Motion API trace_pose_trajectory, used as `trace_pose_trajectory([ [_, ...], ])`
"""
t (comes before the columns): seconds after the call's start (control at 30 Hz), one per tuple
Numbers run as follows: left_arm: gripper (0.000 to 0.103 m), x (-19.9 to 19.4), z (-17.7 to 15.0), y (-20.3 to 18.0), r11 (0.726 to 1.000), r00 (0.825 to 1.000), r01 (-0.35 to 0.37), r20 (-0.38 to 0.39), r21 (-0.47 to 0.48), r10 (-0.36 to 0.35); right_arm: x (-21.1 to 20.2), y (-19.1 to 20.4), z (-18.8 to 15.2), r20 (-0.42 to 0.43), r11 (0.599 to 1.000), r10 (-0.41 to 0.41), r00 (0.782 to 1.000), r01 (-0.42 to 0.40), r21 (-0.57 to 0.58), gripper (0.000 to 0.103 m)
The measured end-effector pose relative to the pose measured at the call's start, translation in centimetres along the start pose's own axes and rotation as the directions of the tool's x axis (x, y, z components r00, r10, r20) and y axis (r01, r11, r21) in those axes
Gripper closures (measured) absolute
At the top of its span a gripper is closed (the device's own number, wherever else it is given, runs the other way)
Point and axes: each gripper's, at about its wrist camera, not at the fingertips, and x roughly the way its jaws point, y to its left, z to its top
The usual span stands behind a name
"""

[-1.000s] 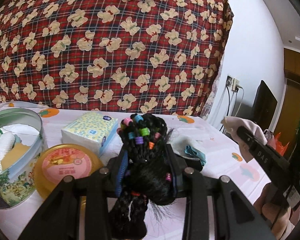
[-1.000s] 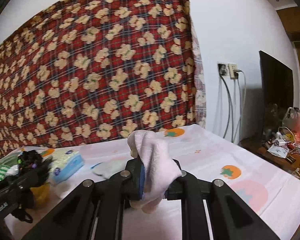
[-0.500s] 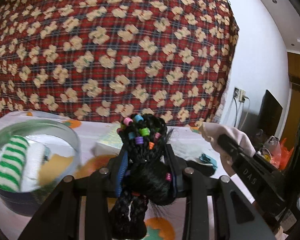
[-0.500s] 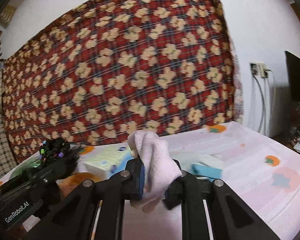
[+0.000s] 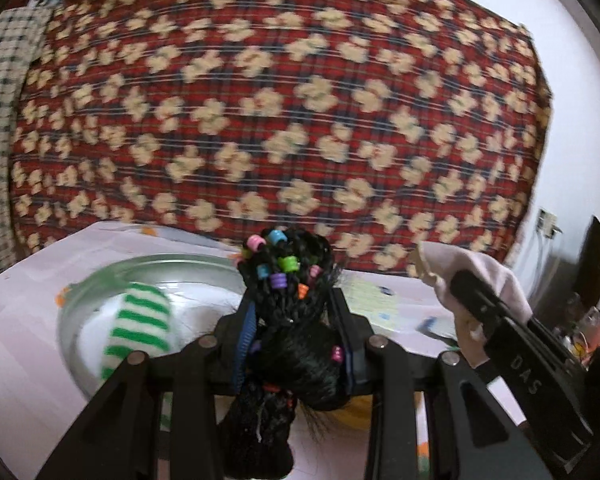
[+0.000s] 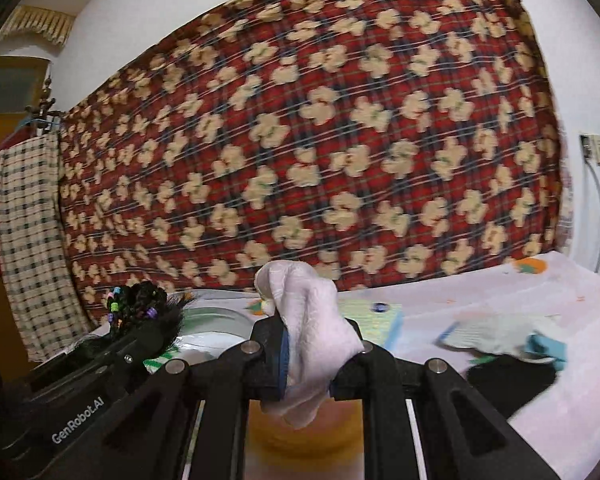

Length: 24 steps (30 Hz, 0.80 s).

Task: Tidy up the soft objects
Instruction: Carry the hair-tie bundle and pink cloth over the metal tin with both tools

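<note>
Black braided hairpiece with coloured beads (image 5: pixel 288 304) sits clenched in my left gripper (image 5: pixel 296 332), held above the round clear tub (image 5: pixel 112 276) containing a green-and-white striped sock (image 5: pixel 140 328). My right gripper (image 6: pixel 308 344) grasps a pale pink cloth (image 6: pixel 308 320) above the white printed table (image 6: pixel 540 292).

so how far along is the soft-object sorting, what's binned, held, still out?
Done: a green-striped sock already lies in the round tin.
In hand: the left gripper is shut on a black beaded hairpiece; the right gripper is shut on a white sock.
Left: a pale glove, a blue piece and a black item are out on the tablecloth.
</note>
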Motion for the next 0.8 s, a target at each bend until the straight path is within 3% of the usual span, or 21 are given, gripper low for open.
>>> trace_pose_trajectory([
  [0.2,0.069,0.8,0.5,4.2,0.993,0.994,-0.109,-0.010,-0.036,0.108,2.6,3.3,-0.1,-0.014,0.999,0.045,0.999,-0.046,-0.008,0.087],
  [0.8,0.069,4.9,0.3,10.0,0.963,0.961,-0.264,-0.093,-0.047,0.259,11.9,7.0,-1.1,-0.205,0.997,0.072,0.976,-0.068,0.029,0.087],
])
